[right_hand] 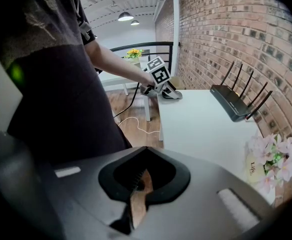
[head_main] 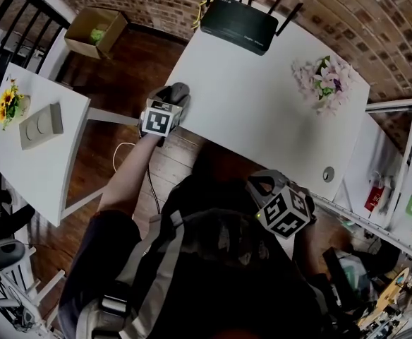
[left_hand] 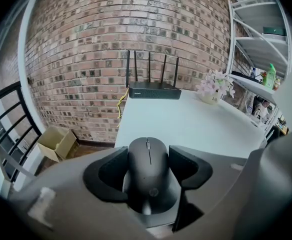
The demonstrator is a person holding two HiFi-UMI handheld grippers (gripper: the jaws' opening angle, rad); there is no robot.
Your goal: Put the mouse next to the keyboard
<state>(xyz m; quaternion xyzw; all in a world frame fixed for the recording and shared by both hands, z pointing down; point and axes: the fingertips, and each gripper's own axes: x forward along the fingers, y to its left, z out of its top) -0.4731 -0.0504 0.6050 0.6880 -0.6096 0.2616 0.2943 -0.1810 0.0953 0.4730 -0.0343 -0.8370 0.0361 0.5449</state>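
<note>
A white desk (head_main: 262, 111) stands against a brick wall, with a black router (head_main: 238, 21) at its far edge and a small pot of pink flowers (head_main: 324, 78) towards the right; on the wooden floor at upper left, an open cardboard box (head_main: 114, 28) holds something green. The left claw (left_hand: 146, 156) is clamped on the black mouse (left_hand: 147, 176) at the desk's left edge. The right claw (right_hand: 137, 184), low by the person's body, has its jaws together with nothing between them.
</note>
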